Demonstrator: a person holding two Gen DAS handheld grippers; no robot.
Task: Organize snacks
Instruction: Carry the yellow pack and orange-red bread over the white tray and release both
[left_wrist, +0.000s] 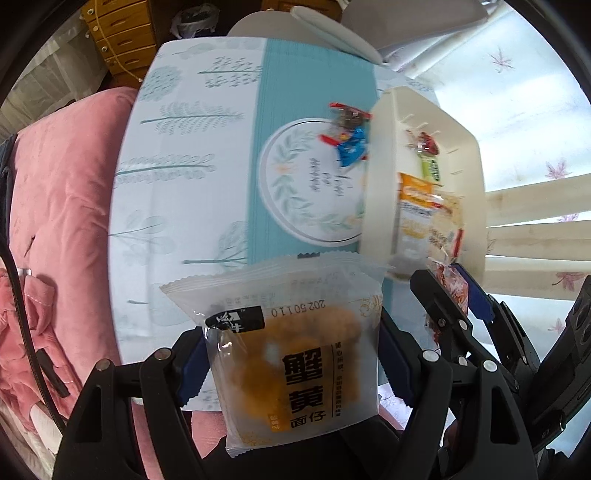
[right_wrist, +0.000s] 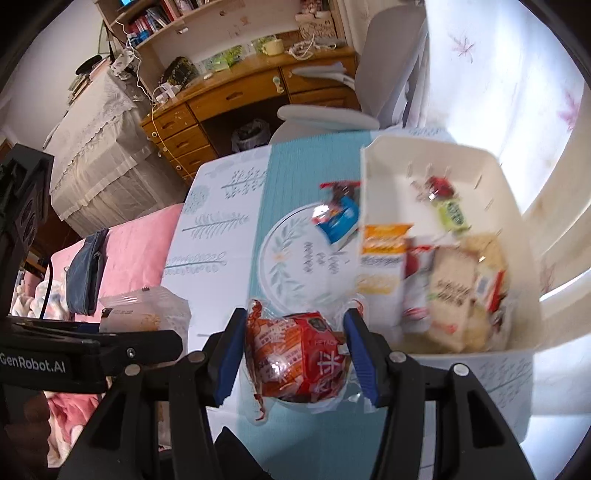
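Ahead of our left gripper (left_wrist: 291, 363), the leaf-printed white and teal tablecloth (left_wrist: 192, 177) lies bare. Ahead and to the right, a small heap of red and blue wrapped candies (left_wrist: 349, 134) sits just beside the cream plastic bin (right_wrist: 517, 236). Upright snack packets (right_wrist: 436, 291) crowd the bin's near end; its far end holds only two small sweets (right_wrist: 445, 201).

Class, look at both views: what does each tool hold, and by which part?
Left tool grips the yellow snack pack by its side edges. Right tool grips the red snack pack across its middle.
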